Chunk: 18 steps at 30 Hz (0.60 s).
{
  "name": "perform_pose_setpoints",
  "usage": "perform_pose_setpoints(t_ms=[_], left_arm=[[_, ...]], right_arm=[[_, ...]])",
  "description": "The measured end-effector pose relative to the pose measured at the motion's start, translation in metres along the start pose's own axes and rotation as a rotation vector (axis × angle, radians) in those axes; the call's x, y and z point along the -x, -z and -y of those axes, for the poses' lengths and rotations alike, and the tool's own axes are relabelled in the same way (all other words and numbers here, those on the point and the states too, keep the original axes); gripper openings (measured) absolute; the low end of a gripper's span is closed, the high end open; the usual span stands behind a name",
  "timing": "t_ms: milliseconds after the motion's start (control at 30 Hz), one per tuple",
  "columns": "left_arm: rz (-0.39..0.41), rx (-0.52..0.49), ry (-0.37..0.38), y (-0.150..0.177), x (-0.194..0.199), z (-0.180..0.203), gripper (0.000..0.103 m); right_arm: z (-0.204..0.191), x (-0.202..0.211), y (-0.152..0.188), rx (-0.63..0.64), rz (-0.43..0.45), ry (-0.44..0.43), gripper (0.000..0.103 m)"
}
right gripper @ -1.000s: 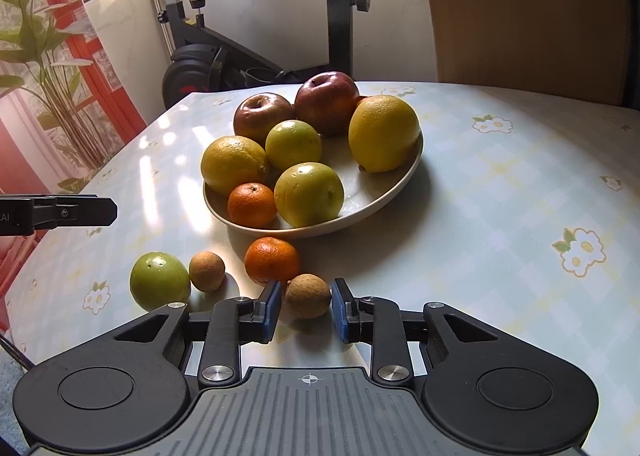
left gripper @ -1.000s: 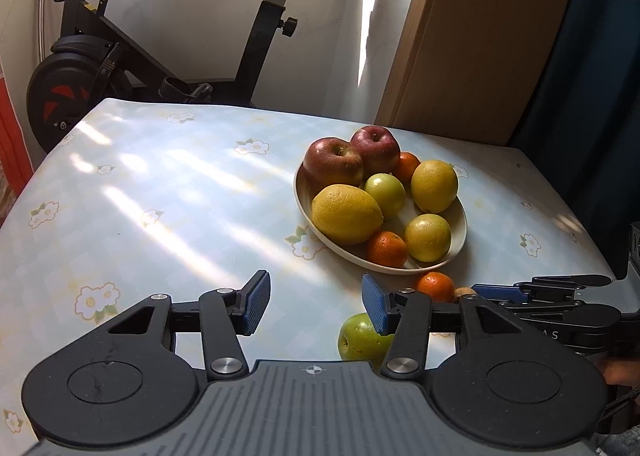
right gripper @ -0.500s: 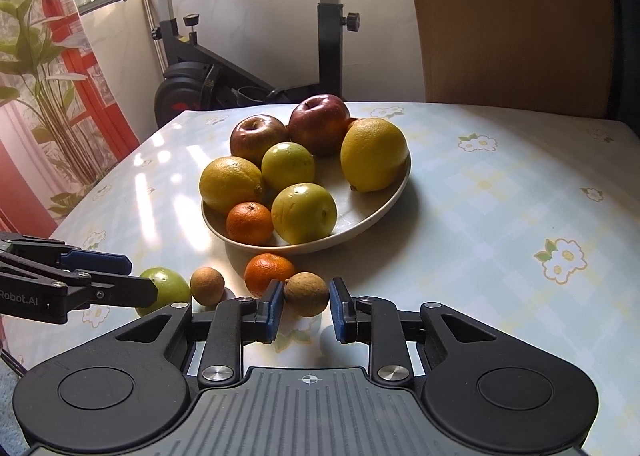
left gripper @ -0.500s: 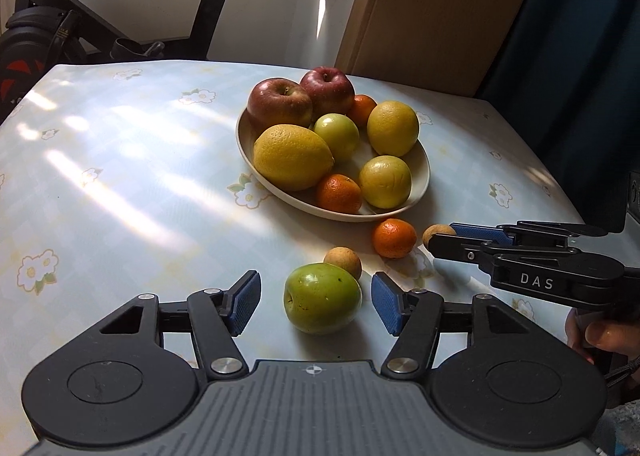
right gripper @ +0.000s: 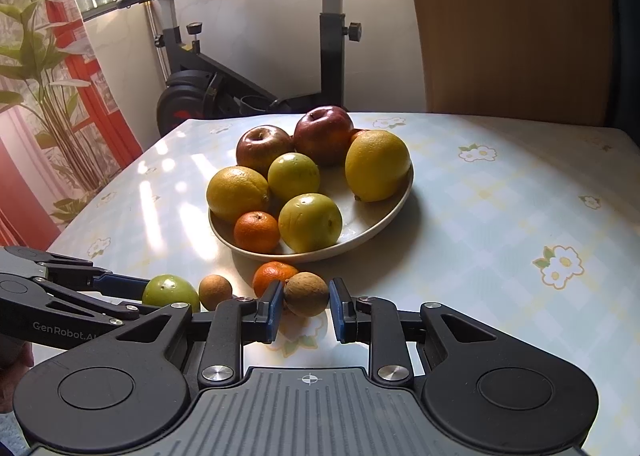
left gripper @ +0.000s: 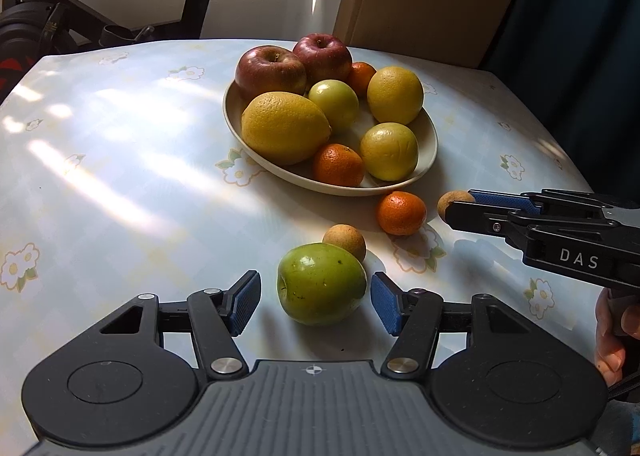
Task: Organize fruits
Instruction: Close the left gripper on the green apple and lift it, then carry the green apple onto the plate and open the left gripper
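Note:
A green apple point(left gripper: 322, 284) lies on the flowered tablecloth between the blue pads of my left gripper point(left gripper: 316, 300). The jaws are closing, and a gap still shows on each side of the apple. My right gripper point(right gripper: 306, 306) is shut on a small brown round fruit point(right gripper: 306, 294), just in front of a loose mandarin point(right gripper: 272, 274). A second small brown fruit point(left gripper: 345, 242) touches the apple's far side. The beige bowl point(left gripper: 434, 135) behind holds apples, lemons, green fruits and mandarins.
An exercise bike point(right gripper: 224, 83) stands past the table's far edge, and a wooden panel point(right gripper: 512, 23) rises at the back right. A person's hand point(left gripper: 612, 332) holds the right gripper's handle. Bare tablecloth point(left gripper: 100, 175) stretches left of the bowl.
My left gripper has come down and forward until its pads flank the green apple, and its jaws stand wider than a second ago. The right gripper has kept its grip on the brown fruit.

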<state>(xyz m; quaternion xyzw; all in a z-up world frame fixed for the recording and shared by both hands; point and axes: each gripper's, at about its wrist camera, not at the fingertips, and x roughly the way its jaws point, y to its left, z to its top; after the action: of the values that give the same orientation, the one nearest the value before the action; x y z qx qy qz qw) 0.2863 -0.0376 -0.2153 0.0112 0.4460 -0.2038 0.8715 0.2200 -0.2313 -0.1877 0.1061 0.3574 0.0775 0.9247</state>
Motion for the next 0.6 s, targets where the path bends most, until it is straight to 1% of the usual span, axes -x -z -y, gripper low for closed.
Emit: perform_pose_setpoints(t_ms=[33, 67, 267, 600], left_arm=[[0.005, -0.001, -0.001, 0.0, 0.0, 0.0, 0.059], [0.009, -0.002, 0.016, 0.001, 0.001, 0.0, 0.052], [0.01, -0.003, 0.022, -0.001, 0.004, -0.001, 0.051], [0.096, 0.002, 0.023, -0.02, 0.027, -0.003, 0.051]], right_arm=[[0.0, 0.0, 0.0, 0.0, 0.0, 0.0, 0.023], [0.0, 0.0, 0.0, 0.001, 0.001, 0.001, 0.023], [-0.001, 0.004, -0.002, 0.0, 0.016, 0.001, 0.023], [0.0, 0.006, -0.011, 0.018, 0.039, 0.005, 0.023]])
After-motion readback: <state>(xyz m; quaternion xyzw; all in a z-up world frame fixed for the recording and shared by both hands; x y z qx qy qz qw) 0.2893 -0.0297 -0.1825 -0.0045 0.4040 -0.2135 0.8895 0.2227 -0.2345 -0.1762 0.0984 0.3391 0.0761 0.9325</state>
